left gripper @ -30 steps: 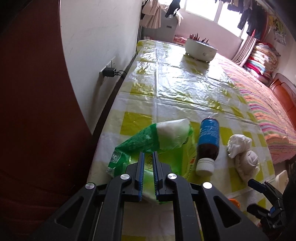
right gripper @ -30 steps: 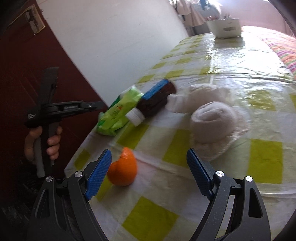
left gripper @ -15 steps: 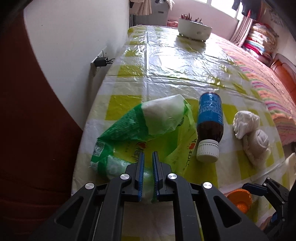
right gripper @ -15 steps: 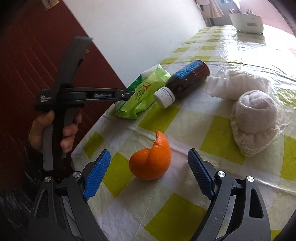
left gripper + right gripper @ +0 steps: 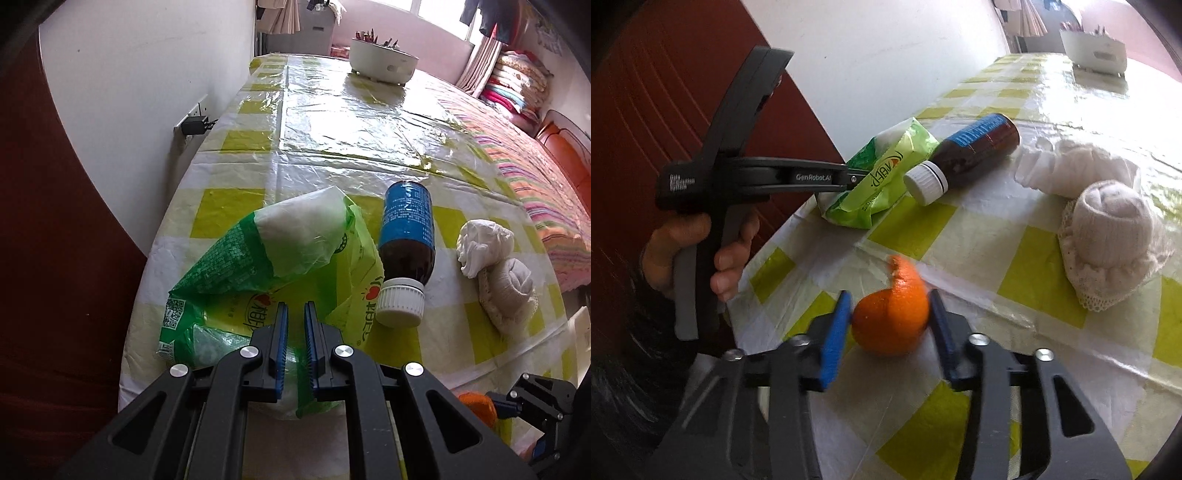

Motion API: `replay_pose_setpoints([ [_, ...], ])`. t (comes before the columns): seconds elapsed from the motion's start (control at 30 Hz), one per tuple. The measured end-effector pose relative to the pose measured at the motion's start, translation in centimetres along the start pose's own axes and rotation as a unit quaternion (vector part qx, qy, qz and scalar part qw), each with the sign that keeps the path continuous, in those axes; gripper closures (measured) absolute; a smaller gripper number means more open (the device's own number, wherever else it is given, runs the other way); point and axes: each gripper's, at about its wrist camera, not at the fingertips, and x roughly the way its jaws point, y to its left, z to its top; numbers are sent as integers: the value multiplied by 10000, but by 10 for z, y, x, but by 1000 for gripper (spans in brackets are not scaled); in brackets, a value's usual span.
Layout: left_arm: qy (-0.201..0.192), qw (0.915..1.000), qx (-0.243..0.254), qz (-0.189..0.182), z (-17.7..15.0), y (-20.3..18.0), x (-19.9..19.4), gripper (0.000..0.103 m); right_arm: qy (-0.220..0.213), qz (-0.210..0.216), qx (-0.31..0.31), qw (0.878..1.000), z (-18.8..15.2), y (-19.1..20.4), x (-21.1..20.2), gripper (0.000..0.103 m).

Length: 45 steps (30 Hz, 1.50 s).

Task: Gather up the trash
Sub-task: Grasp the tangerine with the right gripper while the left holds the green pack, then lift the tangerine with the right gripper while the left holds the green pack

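Only the right wrist view shows the right gripper (image 5: 890, 325) closing around the orange peel (image 5: 891, 317), while the left gripper (image 5: 295, 325), at its ten o'clock, pinches the green bag (image 5: 258, 280).

"GenRobot.AI" stands on the arm of the left gripper (image 5: 855, 180), at nine o'clock in the right wrist view. The green bag (image 5: 258, 280) carries a QR code; its print is unreadable.

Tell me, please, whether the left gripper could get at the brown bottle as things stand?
Probably not yet: the left gripper is shut on the green bag. The brown bottle lies uncovered just beside it, so the path looks free once the bag is dealt with.
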Motion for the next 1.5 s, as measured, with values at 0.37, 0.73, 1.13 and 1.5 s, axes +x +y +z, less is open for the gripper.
replay_pose_setpoints([
  [0.37,-418,9976,-327,-442,3,8,-21,101,-379,222,562,9975,3,-25,-23,66],
  [0.73,-23,9993,47,-358,1,0,-14,99,-435,341,906,9944,-1,-34,-21,66],
  [1.13,-197,9994,262,-80,2,-13,-14,99,-422,473,981,9931,-4,-36,-19,65],
  [1.5,-369,9973,349,-539,5,-15,-18,98,-405,525,1018,9926,-5,-42,-15,64],
])
